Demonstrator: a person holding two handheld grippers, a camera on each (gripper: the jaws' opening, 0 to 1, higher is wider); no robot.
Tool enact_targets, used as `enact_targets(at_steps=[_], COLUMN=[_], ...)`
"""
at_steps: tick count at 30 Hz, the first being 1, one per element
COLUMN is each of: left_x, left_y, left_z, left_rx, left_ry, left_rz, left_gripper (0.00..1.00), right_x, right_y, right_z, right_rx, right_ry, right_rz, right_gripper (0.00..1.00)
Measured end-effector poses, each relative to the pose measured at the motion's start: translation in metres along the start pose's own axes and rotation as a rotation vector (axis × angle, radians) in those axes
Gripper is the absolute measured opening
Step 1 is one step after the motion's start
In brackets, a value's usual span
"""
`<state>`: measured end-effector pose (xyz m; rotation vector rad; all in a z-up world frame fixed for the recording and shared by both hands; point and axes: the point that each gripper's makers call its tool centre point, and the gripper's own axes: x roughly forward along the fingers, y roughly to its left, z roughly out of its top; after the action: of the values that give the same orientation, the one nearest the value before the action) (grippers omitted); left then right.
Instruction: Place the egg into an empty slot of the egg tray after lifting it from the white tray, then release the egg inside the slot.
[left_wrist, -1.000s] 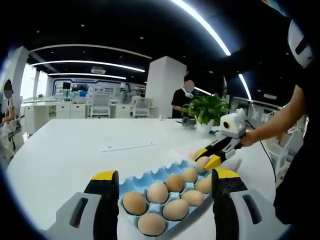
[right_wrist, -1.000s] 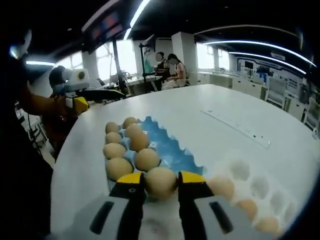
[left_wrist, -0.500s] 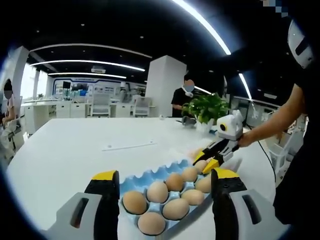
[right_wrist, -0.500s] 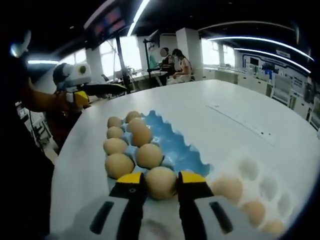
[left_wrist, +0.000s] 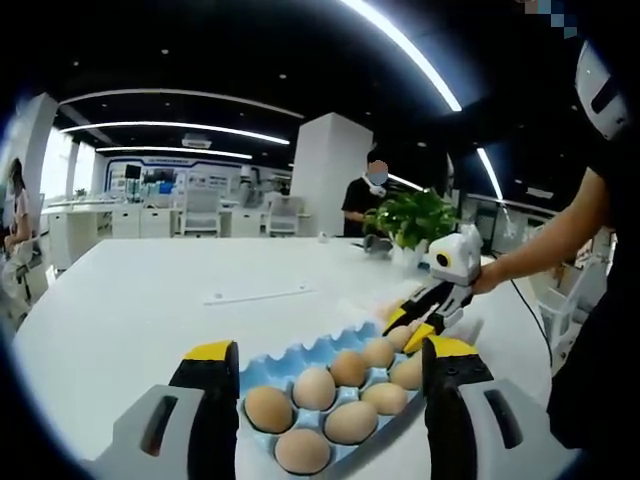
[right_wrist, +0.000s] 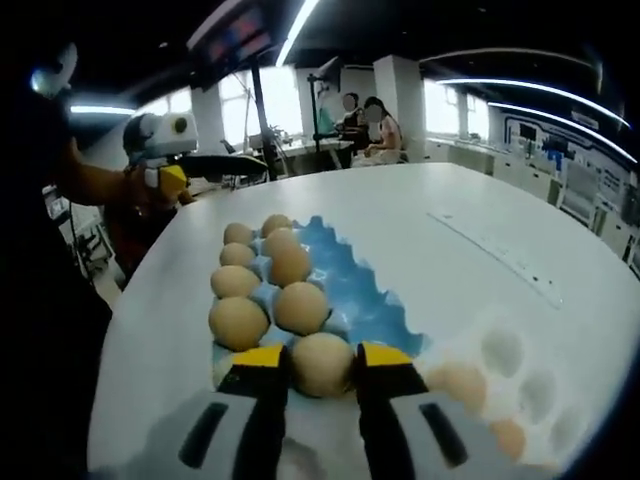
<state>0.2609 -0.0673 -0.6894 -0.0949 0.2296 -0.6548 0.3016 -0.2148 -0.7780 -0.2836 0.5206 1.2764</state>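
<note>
Nearer the blue moulded egg tray (left_wrist: 300, 365) now, the right gripper (left_wrist: 412, 326) carries a brown egg (left_wrist: 398, 337) at the tray's far corner, beyond the left gripper's (left_wrist: 330, 395) parted, empty jaws. Right gripper view: jaws clamp that egg (right_wrist: 322, 363) just before the tray's near edge (right_wrist: 352, 292); the white tray (right_wrist: 505, 375) lies right, on the white table (right_wrist: 420, 215).

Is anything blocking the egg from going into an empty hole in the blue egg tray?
Nothing visible does. The right gripper holds the egg at the near edge of the blue egg tray. The eggs already in it fill the left rows, while the bare blue slots lie open just past and to the right of the held egg.
</note>
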Motion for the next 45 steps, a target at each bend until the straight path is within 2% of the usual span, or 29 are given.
enact_targets(at_steps=[10, 13, 16, 17, 20, 22, 29, 32, 36, 39, 40, 43, 45], left_x=[0.000, 0.001, 0.002, 0.002, 0.003, 0.003, 0.003, 0.003, 0.003, 0.002, 0.002, 0.003, 0.003], left_y=[-0.001, -0.001, -0.003, -0.003, -0.003, -0.003, -0.001, -0.001, -0.002, 0.001, 0.001, 0.000, 0.001], left_z=[0.002, 0.004, 0.004, 0.003, 0.004, 0.005, 0.006, 0.005, 0.006, 0.005, 0.005, 0.004, 0.004], left_rx=[0.005, 0.008, 0.009, 0.011, 0.007, 0.009, 0.010, 0.008, 0.008, 0.004, 0.003, 0.002, 0.002], left_ry=[-0.005, -0.014, -0.013, -0.011, -0.017, -0.016, -0.017, -0.015, -0.015, -0.013, -0.013, -0.010, -0.011], left_rz=[-0.002, -0.003, -0.010, -0.010, -0.011, -0.012, -0.011, -0.010, -0.011, -0.006, -0.006, -0.007, -0.005], left_gripper=[0.76, 0.75, 0.75, 0.75, 0.76, 0.76, 0.76, 0.76, 0.76, 0.76, 0.75, 0.75, 0.75], right_x=[-0.005, -0.012, -0.024, -0.030, -0.045, -0.052, -0.051, -0.049, -0.046, -0.042, -0.040, -0.037, -0.038], right_y=[0.002, -0.002, -0.013, -0.023, -0.045, -0.059, -0.068, -0.070, -0.074, -0.077, -0.076, -0.075, -0.077], right_z=[0.000, 0.002, 0.016, 0.021, 0.025, 0.020, 0.003, -0.004, -0.006, -0.012, -0.011, -0.014, -0.013], right_rx=[0.002, 0.042, 0.069, 0.073, 0.096, 0.099, 0.098, 0.089, 0.092, 0.071, 0.007, -0.035, 0.008], right_ry=[0.003, -0.005, -0.080, -0.103, -0.139, -0.129, -0.073, -0.055, -0.053, -0.022, -0.017, 0.022, 0.013], right_rz=[-0.009, -0.027, -0.083, -0.128, -0.207, -0.254, -0.293, -0.293, -0.296, -0.296, -0.287, -0.288, -0.278], right_gripper=[0.28, 0.30, 0.30, 0.30, 0.30, 0.30, 0.29, 0.29, 0.28, 0.28, 0.28, 0.28, 0.28])
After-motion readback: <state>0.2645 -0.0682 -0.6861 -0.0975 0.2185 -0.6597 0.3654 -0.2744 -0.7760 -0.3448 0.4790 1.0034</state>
